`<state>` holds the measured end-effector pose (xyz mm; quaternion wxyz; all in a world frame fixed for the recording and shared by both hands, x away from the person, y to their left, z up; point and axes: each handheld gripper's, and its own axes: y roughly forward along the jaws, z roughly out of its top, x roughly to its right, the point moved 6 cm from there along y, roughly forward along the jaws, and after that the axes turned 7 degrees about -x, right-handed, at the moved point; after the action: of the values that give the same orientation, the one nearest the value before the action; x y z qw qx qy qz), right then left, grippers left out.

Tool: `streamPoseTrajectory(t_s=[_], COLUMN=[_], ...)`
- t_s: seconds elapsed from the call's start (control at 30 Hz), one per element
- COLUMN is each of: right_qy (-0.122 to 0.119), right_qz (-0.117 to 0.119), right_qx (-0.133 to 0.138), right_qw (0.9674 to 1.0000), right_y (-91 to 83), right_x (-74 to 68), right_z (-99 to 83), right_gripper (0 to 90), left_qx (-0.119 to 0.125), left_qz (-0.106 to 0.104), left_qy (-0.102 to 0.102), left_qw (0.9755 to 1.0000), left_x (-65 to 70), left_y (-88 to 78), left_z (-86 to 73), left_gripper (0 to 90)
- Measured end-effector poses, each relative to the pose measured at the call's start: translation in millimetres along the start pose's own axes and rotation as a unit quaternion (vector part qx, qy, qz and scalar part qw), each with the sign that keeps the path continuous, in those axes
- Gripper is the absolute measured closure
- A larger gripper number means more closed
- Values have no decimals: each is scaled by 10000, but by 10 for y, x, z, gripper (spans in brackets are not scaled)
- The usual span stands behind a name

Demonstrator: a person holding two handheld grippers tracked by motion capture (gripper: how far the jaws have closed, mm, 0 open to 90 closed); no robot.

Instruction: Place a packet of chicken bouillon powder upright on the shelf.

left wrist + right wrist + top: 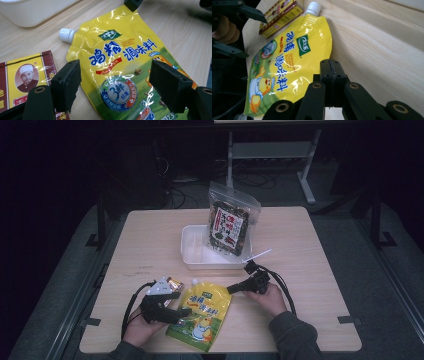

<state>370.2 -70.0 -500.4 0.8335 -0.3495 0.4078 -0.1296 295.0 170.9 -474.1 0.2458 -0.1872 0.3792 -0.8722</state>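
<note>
A yellow spout pouch [202,312] with a white cap [194,281] lies flat at the table's near middle. My left gripper [181,307] stands open over the pouch [120,50], one jaw on either side of its lower half, with nothing pinched. A small yellow and dark red box [175,283] lies just left of the pouch, beside the left jaw [25,72]. My right gripper [231,290] is shut, pads pressed together [332,72], its tip at the pouch's upper right corner [287,57]. I cannot tell whether the pouch's edge is caught between them.
A white plastic tray [192,250] stands at the table's middle, with a clear bag of dark snacks [230,225] leaning upright in its right side. Bare wood lies left, right and behind the tray. Cables and table legs sit on the dark floor beyond.
</note>
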Motion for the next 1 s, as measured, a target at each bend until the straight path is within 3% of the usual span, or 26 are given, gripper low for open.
streamPoseTrajectory(t_s=[0.33,0.67,0.83,1.0], right_qy=[-285,-606,-768,-810], right_qz=[90,137,174,212], right_qx=[350,831,899,982], right_qw=[9989,9946,9928,9916], right_y=[-260,-579,-641,-679], right_x=[-177,-401,-512,-557], right_z=[2,69,97,111], right_gripper=[894,894,896,896], left_qx=[23,-23,1,38], left_qz=[-65,-390,-765,-1203], left_qy=[-137,-326,-450,-545], left_qw=[9999,9987,9961,9912], left_x=[-21,-35,-16,-14], left_y=[19,98,154,171], left_z=[-4,-16,8,18], left_gripper=[212,197,196,264])
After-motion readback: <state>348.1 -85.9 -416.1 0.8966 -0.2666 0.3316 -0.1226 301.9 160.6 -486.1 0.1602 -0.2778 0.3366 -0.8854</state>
